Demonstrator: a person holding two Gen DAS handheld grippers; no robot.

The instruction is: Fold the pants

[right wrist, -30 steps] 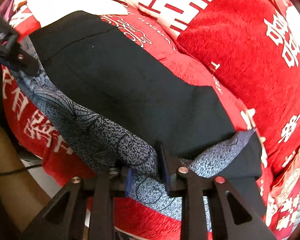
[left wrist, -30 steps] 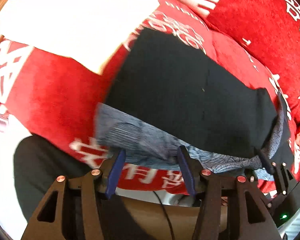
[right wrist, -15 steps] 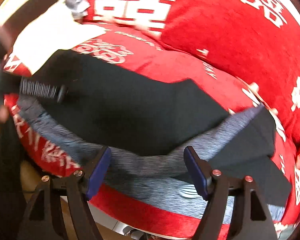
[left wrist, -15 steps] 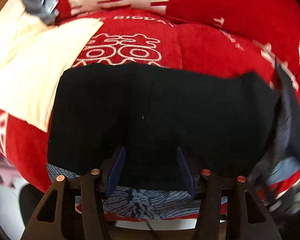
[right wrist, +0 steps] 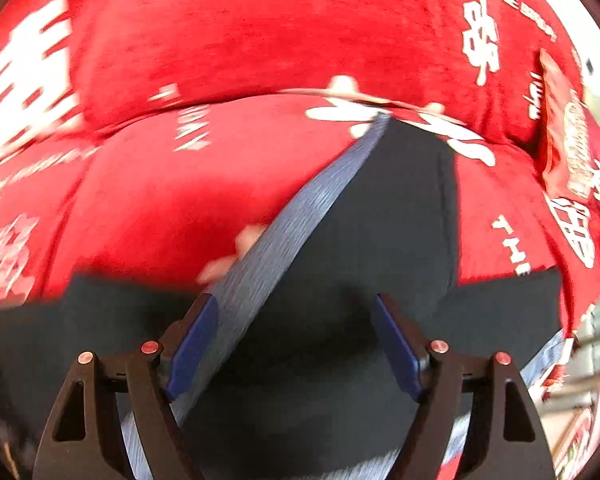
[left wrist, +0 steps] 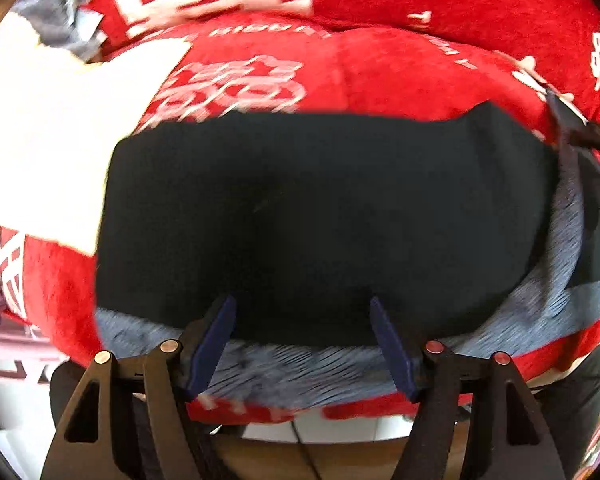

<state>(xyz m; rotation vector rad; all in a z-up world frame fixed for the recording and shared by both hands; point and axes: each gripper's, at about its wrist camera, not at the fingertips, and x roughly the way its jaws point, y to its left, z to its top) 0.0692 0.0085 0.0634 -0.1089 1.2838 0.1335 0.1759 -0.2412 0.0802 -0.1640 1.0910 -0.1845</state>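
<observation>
The pants (left wrist: 320,216) are black with a blue-grey patterned inner side (left wrist: 284,372) and lie flat on a red cushioned sofa seat. My left gripper (left wrist: 302,320) is open and empty, hovering over the near edge of the pants. In the right wrist view the pants (right wrist: 380,240) show a turned-over blue-grey strip (right wrist: 292,216) running diagonally. My right gripper (right wrist: 296,320) is open and empty above that end. The right gripper's tip (left wrist: 592,136) shows at the left view's right edge.
The red sofa (right wrist: 228,52) with white characters has a back cushion behind the seat. A white cloth (left wrist: 60,140) lies left of the pants, with a grey garment (left wrist: 56,24) behind it. A red packet (right wrist: 568,148) sits at the right. Floor shows below the seat edge.
My right gripper let go of the patterned fabric, opened and swung right over the pants' far end. My left gripper stayed open and moved forward over the black cloth.
</observation>
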